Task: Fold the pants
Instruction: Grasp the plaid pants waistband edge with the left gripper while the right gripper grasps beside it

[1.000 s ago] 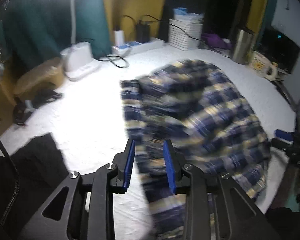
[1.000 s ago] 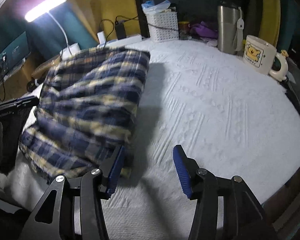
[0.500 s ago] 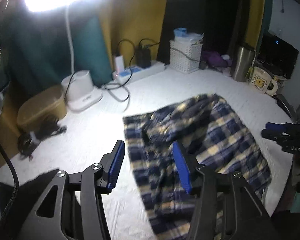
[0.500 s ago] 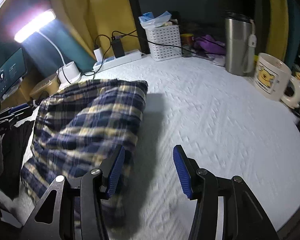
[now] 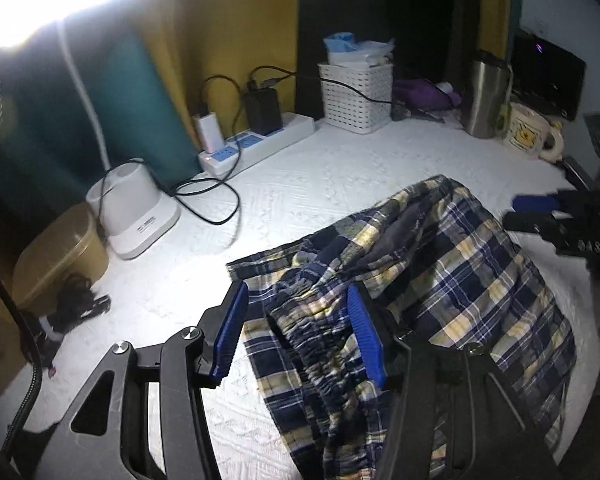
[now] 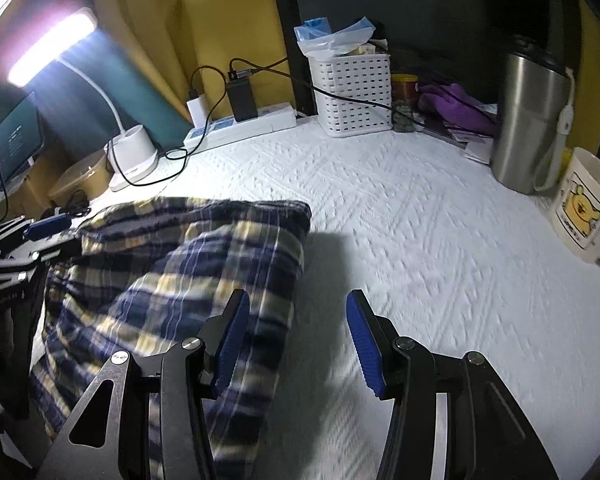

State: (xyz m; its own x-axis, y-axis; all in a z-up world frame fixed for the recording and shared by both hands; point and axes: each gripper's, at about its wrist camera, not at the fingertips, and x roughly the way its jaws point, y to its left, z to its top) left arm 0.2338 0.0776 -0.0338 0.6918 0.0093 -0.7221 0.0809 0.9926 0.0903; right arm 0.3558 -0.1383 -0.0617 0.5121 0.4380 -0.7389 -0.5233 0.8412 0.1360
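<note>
Left tool and right tool both wide above folded plaid pants.

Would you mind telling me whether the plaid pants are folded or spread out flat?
Folded, roughly: the plaid pants lie doubled in a bunched heap, waistband on top.

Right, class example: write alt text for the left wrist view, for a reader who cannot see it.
An open left gripper hovers over crumpled blue-and-yellow plaid pants lying on a white textured cloth. Behind them stand a lamp base, a power strip and a white basket.
</note>
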